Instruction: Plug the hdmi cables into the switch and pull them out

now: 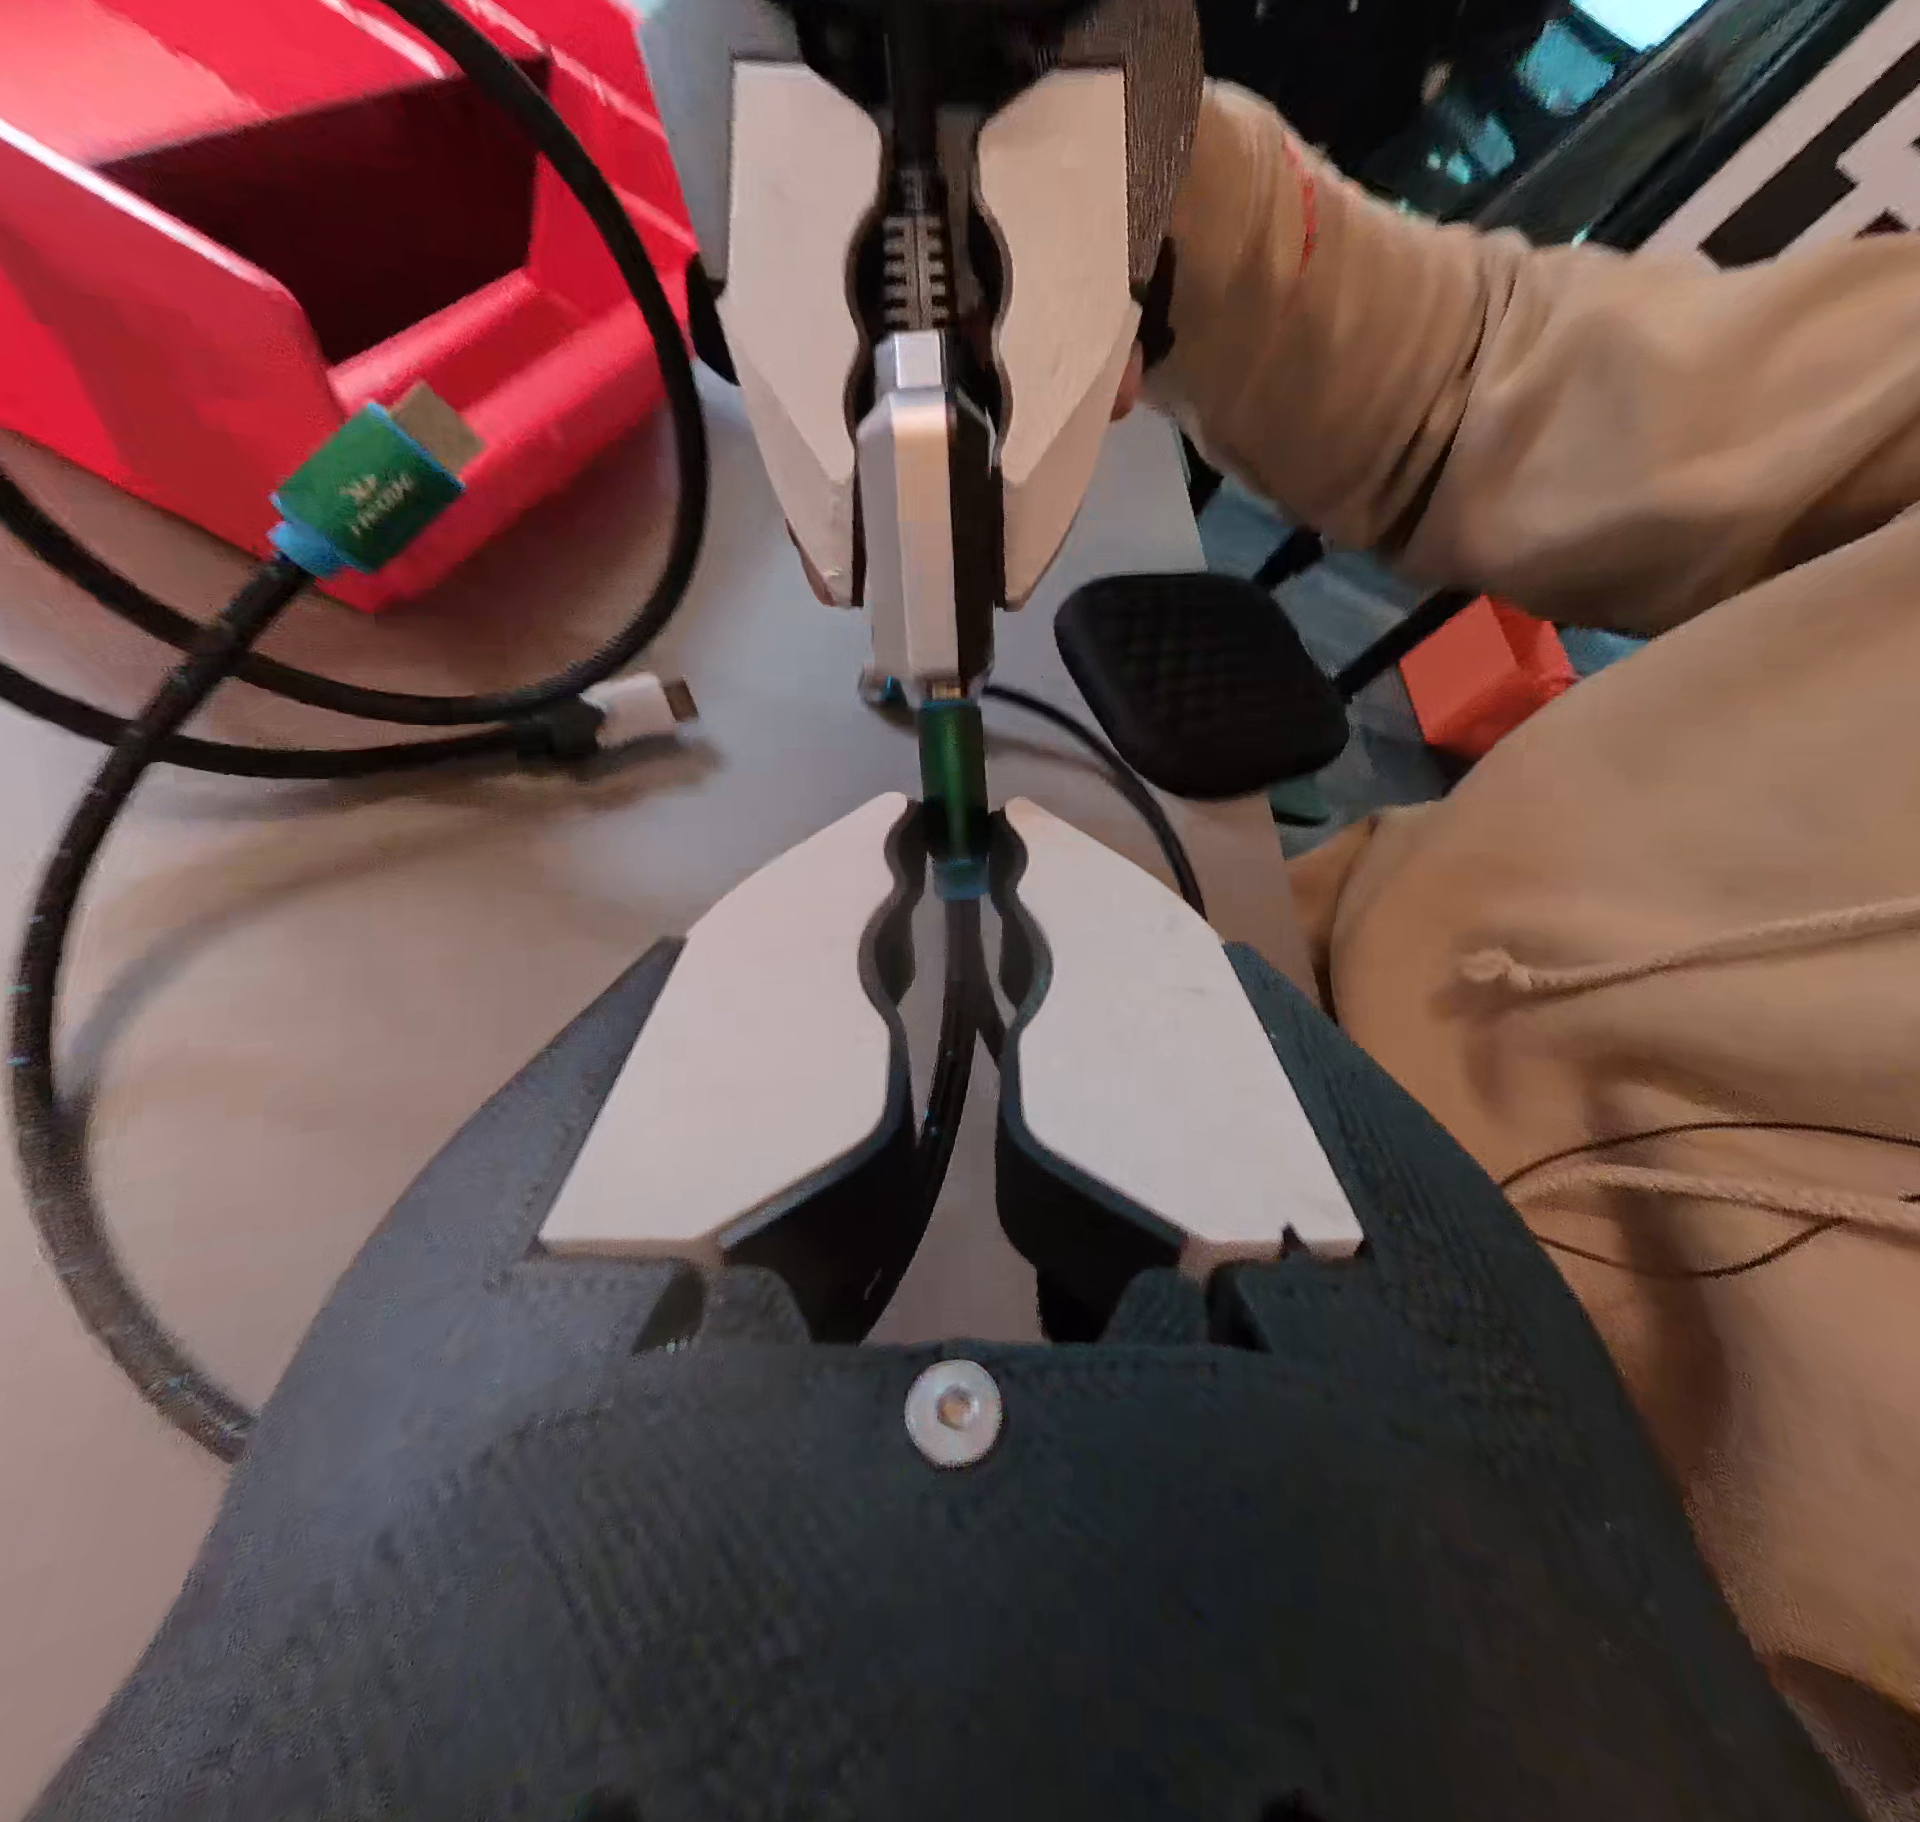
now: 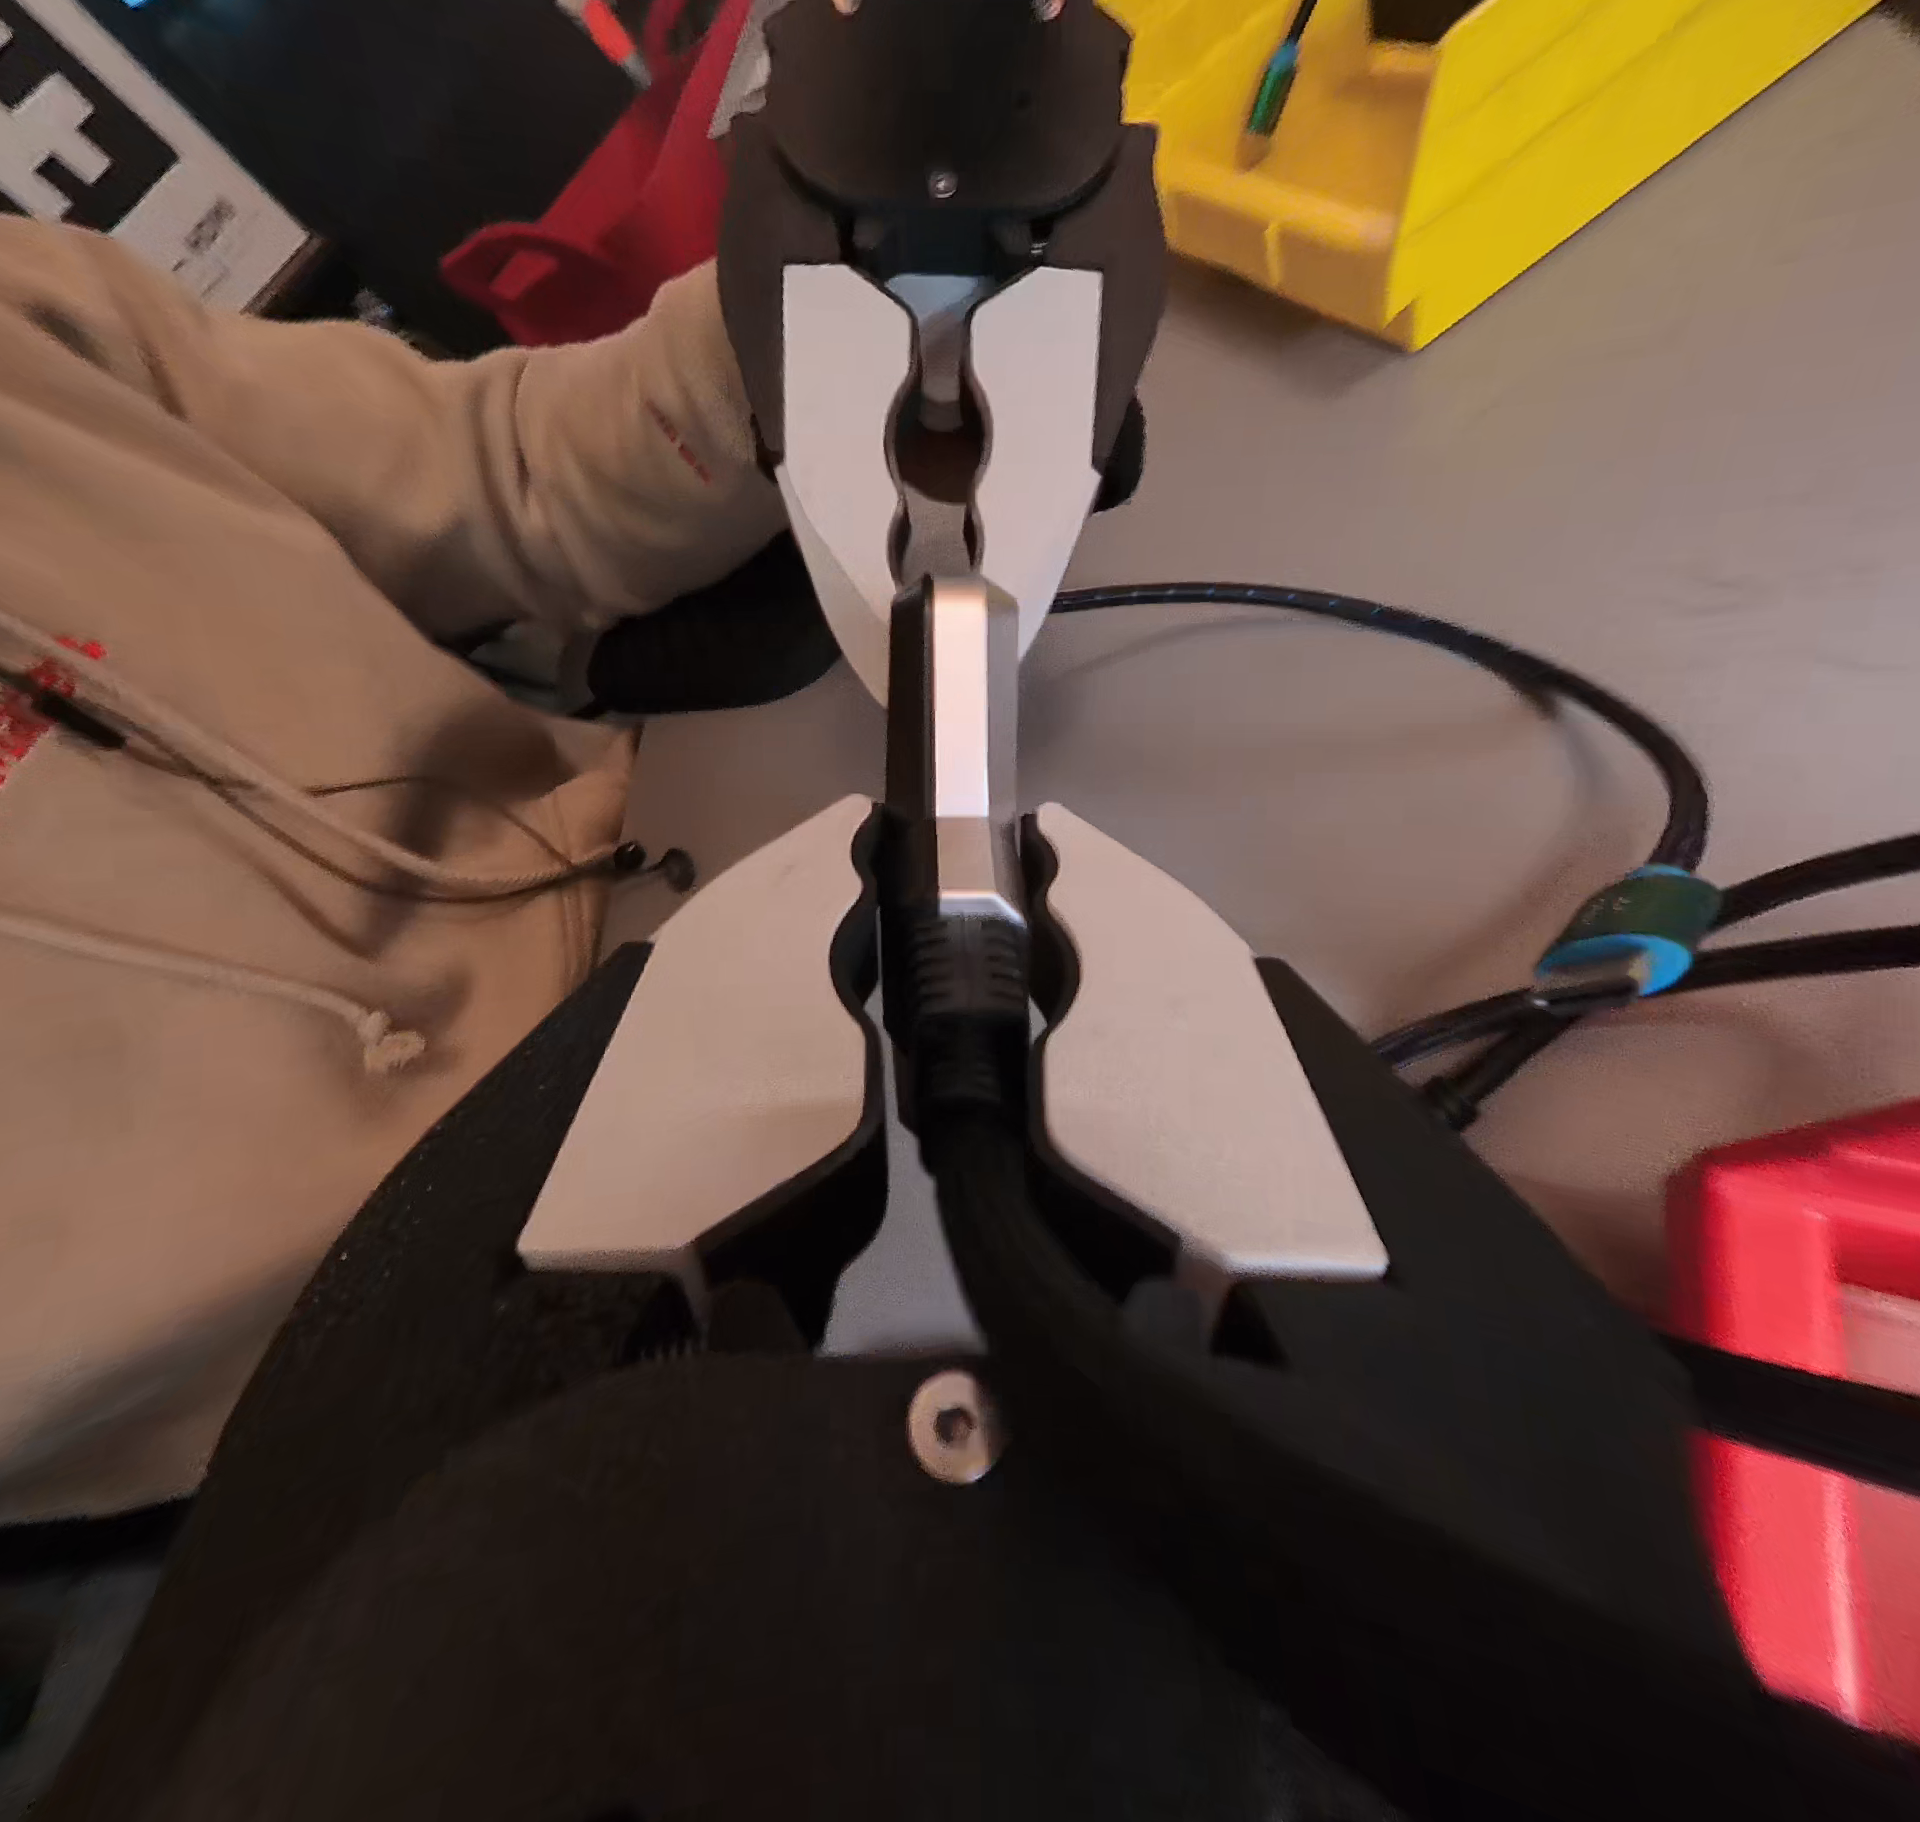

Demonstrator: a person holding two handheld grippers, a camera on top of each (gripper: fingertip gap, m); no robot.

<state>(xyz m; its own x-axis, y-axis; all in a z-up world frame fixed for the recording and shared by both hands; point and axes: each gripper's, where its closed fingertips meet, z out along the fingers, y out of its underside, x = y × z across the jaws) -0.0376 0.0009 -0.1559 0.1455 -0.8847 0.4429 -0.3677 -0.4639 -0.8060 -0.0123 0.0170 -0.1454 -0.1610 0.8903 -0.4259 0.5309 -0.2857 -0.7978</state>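
My left gripper (image 1: 951,822) is shut on a green HDMI plug (image 1: 948,759), and its black cable runs back between the fingers. The plug's metal tip meets the near end of the silver switch (image 1: 914,515). I cannot tell how deep it sits. My right gripper (image 1: 920,593) faces me, shut on the switch. In the right wrist view, my right gripper (image 2: 954,822) clamps the switch (image 2: 961,712) at its black cable collar. The left gripper (image 2: 951,660) is at the switch's far end, and the plug is hidden there.
A red bin (image 1: 260,245) stands at the left with a second green plug (image 1: 369,499) leaning on it, and a silver plug (image 1: 649,707) lies on the grey table (image 1: 468,889). A yellow bin (image 2: 1455,110) holds another green plug (image 2: 1273,94). A person's beige hoodie (image 1: 1558,629) is at the right.
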